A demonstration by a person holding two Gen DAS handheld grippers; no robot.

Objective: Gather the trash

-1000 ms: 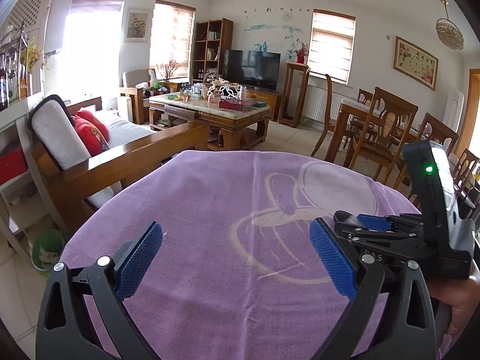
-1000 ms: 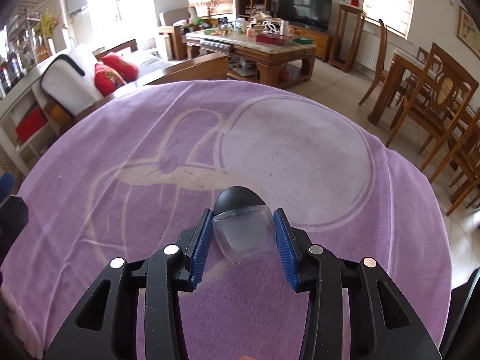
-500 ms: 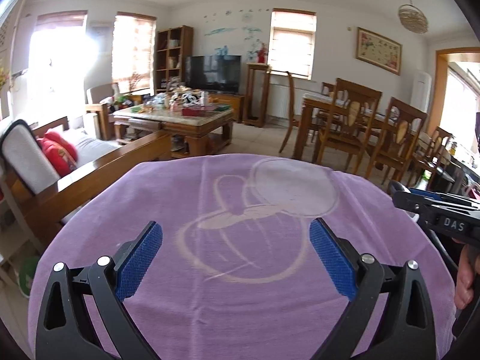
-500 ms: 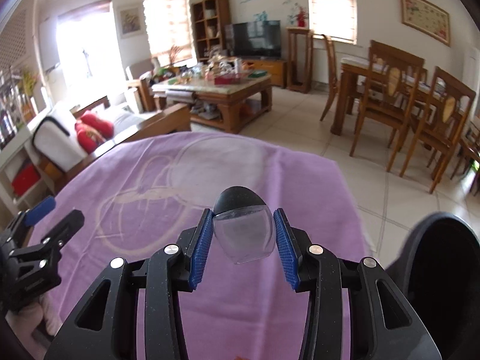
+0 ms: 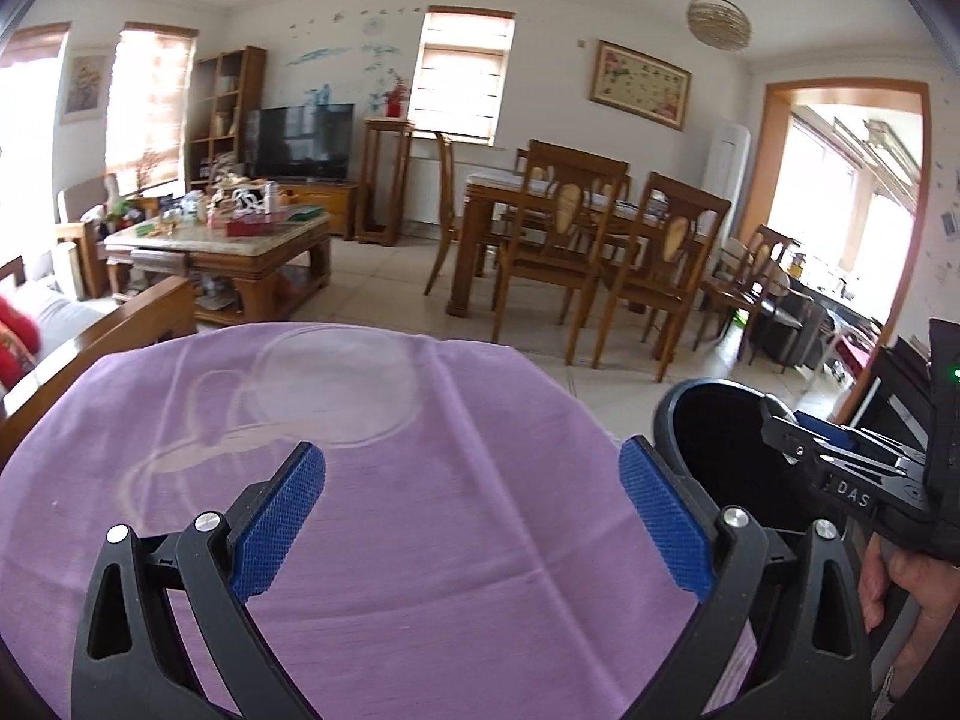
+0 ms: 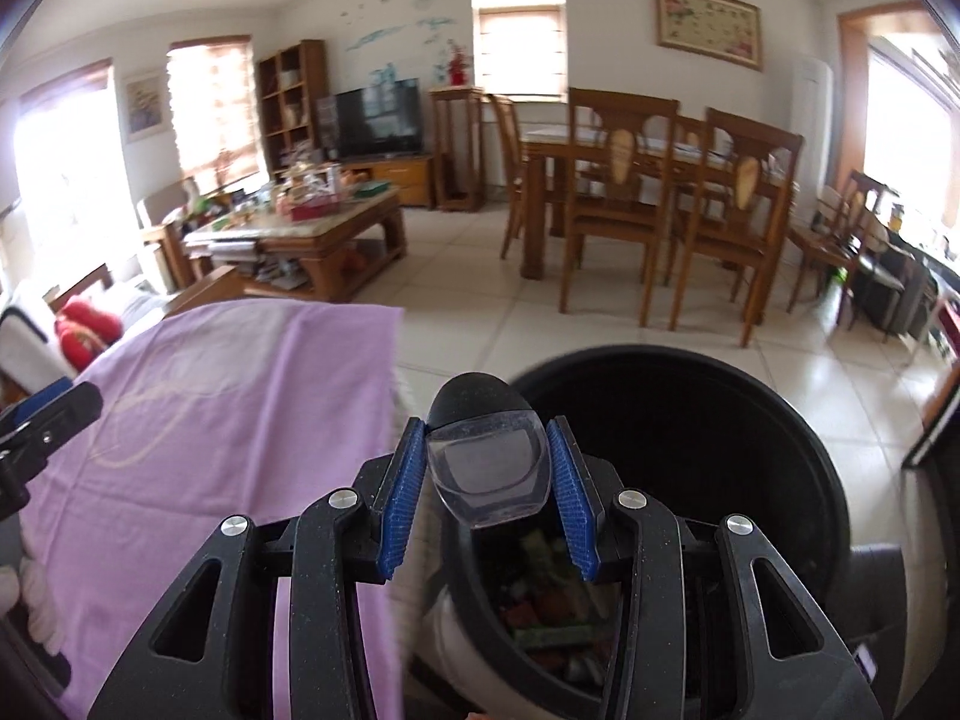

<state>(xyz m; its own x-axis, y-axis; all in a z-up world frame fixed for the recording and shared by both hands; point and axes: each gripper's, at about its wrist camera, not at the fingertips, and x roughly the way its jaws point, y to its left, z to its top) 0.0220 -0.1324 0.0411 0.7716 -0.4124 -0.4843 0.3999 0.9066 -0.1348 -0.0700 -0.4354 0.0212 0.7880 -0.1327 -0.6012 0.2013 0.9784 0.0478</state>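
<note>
A small clear plastic cup with a black domed lid (image 6: 486, 468) is clamped between the blue pads of the right gripper (image 6: 487, 483) and is held above the open mouth of the round black trash bin (image 6: 720, 420), in which mixed litter is seen. The left gripper (image 5: 474, 510) is held spread and empty over the purple tablecloth (image 5: 390, 540) beside the bin.

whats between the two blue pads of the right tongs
A small clear plastic container with a black cap, clamped between the pads above the round black trash bin; this shows in the right wrist view.
</note>
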